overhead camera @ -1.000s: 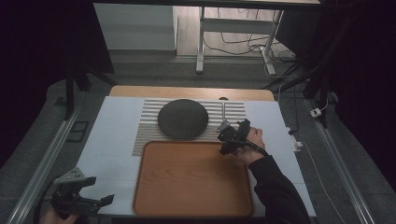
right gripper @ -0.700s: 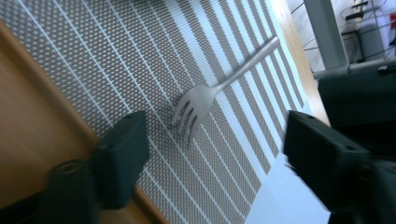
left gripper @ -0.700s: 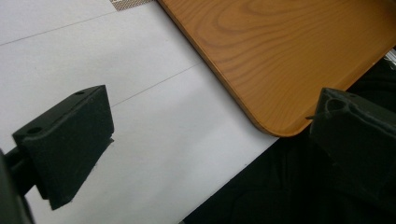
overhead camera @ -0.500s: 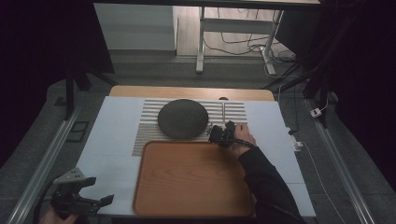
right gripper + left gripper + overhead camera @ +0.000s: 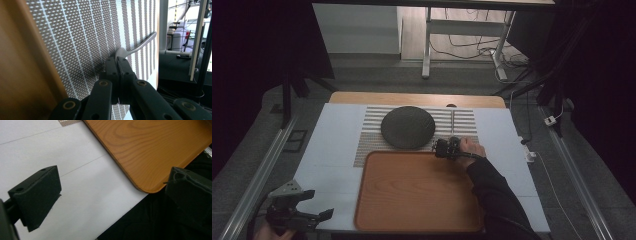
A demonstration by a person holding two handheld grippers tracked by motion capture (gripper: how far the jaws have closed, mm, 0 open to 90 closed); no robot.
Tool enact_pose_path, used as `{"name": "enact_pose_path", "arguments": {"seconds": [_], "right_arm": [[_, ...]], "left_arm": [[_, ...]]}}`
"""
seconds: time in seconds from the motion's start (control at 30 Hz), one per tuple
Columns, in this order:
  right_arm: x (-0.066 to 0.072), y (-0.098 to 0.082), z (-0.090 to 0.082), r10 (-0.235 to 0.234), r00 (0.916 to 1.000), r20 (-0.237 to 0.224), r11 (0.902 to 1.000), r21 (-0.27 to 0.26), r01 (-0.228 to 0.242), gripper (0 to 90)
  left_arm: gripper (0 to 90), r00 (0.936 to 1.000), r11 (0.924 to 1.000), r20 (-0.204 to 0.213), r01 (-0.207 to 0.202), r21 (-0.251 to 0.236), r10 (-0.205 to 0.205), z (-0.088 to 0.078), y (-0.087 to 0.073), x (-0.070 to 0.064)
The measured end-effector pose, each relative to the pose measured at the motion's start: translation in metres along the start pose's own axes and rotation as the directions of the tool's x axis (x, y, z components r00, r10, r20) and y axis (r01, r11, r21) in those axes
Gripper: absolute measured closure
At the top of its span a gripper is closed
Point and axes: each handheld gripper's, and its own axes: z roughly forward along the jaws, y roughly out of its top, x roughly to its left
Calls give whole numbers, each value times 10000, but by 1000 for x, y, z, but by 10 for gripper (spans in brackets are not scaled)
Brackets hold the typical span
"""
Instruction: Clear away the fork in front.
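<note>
Right gripper just closed, jaws pinching a pale spoon on the striped mat, beside the wooden tray and near the dark plate. Left gripper wide open over the table corner.

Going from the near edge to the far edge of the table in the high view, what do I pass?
Left gripper → wooden tray → right gripper, closed on a spoon → dark round plate on the striped mat → bare wooden strip at the far edge.
</note>
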Motion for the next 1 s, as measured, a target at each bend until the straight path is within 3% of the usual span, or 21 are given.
{"name": "enact_pose_path", "arguments": {"seconds": [0.03, 0.07, 0.1, 0.3, 0.33, 0.7, 0.73, 0.87, 0.9, 0.97, 1.0], "right_arm": [[0, 0, 0, 0, 10000, 0, 10000, 0, 0, 892], [0, -2, -3, 48, 9994, 344, 9998, -188, -42, 893], [-2, -2, -5, 41, 10000, 60, 9999, -113, -40, 893], [-5, -7, -16, 452, 9989, 77, 9982, -390, -449, 893], [-9, -9, -23, 609, 9975, -367, 9973, -394, -623, 893], [-13, -26, -58, 1480, 9857, -812, 9826, -1015, -1558, 894], [-12, -28, -62, 1726, 9806, -931, 9773, -1082, -1823, 894], [-12, -35, -75, 1957, 9735, -1181, 9676, -1385, -2113, 894], [-11, -38, -85, 2293, 9638, -1357, 9565, -1523, -2490, 894], [-11, -39, -87, 2409, 9600, -1427, 9513, -1614, -2627, 894], [-10, -41, -92, 2627, 9515, -1601, 9413, -1741, -2892, 894]], "left_arm": [[0, 10000, 10000, 19, 2, -13, -2, 0, 0, 0], [0, 10000, 10000, 28, 9, -14, -9, 0, 0, 0], [0, 10000, 10000, 37, 18, -16, -18, 0, 0, 0], [0, 9999, 10000, 106, 69, -11, -69, 0, 0, 1], [0, 9999, 10000, 146, 74, -27, -74, 0, 1, 1], [0, 9992, 9994, 222, -321, -120, 324, 2, 5, -2], [0, 9989, 9991, 228, -397, -118, 399, 2, 6, -2], [0, 9981, 9987, 384, -470, -172, 476, 4, 8, -3], [0, 9970, 9979, 499, -585, -261, 598, 5, 9, -3], [0, 9959, 9975, 634, -630, -313, 649, 7, 10, -3], [0, 9953, 9973, 697, -649, -341, 671, 7, 11, -4]]}}
